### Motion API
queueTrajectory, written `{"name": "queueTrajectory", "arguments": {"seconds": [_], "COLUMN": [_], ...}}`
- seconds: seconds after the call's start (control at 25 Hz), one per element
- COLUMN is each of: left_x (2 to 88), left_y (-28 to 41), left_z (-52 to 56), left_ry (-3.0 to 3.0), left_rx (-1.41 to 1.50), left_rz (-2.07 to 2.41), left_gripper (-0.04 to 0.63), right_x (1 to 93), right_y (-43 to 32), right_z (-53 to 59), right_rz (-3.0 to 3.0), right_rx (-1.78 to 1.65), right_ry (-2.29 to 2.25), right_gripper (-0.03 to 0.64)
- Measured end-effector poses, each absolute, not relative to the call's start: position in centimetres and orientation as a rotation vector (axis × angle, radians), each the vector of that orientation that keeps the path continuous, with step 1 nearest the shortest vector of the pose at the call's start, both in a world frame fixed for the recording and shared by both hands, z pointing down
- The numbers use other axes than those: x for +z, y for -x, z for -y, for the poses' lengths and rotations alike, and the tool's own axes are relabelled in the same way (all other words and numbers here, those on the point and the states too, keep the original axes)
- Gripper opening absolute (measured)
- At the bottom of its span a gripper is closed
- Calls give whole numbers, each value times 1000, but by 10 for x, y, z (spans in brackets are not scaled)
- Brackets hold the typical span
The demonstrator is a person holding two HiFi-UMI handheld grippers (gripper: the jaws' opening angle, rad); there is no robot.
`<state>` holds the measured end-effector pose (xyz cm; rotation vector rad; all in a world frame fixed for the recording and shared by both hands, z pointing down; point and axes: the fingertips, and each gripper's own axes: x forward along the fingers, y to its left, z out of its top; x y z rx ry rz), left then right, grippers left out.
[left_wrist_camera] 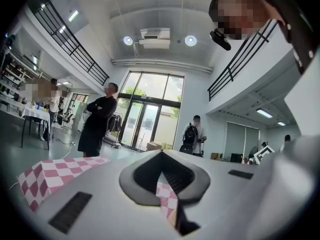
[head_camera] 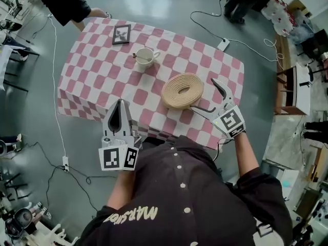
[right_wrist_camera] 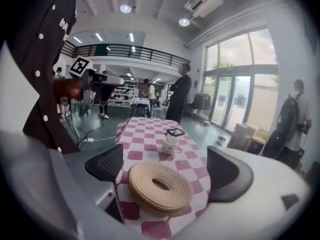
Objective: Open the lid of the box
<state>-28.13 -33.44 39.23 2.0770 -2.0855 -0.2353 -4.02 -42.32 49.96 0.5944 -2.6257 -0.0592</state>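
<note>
The worktop [head_camera: 92, 70], draped in pink-and-white checks, carries the round woven box [head_camera: 174, 94] near the person's right, lid on. Just beside the box, the right gripper [head_camera: 203, 94] holds its jaws spread wide on nothing. The left gripper [head_camera: 121, 102] has its jaws pressed together, empty. Farther back stand a cup [head_camera: 145, 57] and a small picture frame [head_camera: 121, 34].

We see a rough, coiled-rope box lid [head_camera: 183, 90] on a matt checked cloth [head_camera: 92, 70], a glossy white cup [head_camera: 145, 58], and a polished, reflective floor [head_camera: 154, 4].

Head view looks down (table [head_camera: 92, 70] shared).
</note>
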Motion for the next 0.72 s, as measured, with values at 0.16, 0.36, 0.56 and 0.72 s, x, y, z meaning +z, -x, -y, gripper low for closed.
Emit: {"name": "queueTrajectory", "arguments": {"seconds": [0.16, 0.36, 0.56, 0.72], "left_x": [391, 390, 391, 394], "left_y": [285, 290, 294, 297], "left_z": [336, 339, 341, 342], "left_ry": [-2071, -2065, -2051, -2038], "left_rx": [-232, -239, -230, -218], "left_rz": [2095, 2122, 2132, 2133], "left_gripper": [11, 9, 11, 9], "right_x": [538, 593, 646, 684], "right_y": [58, 61, 55, 45], "right_z": [411, 408, 403, 402], "right_rz": [2550, 2329, 2080, 1875], "right_rx": [-79, -224, -367, -471], "right_ry": [-310, -57, 190, 348], "right_gripper": [509, 509, 509, 508]}}
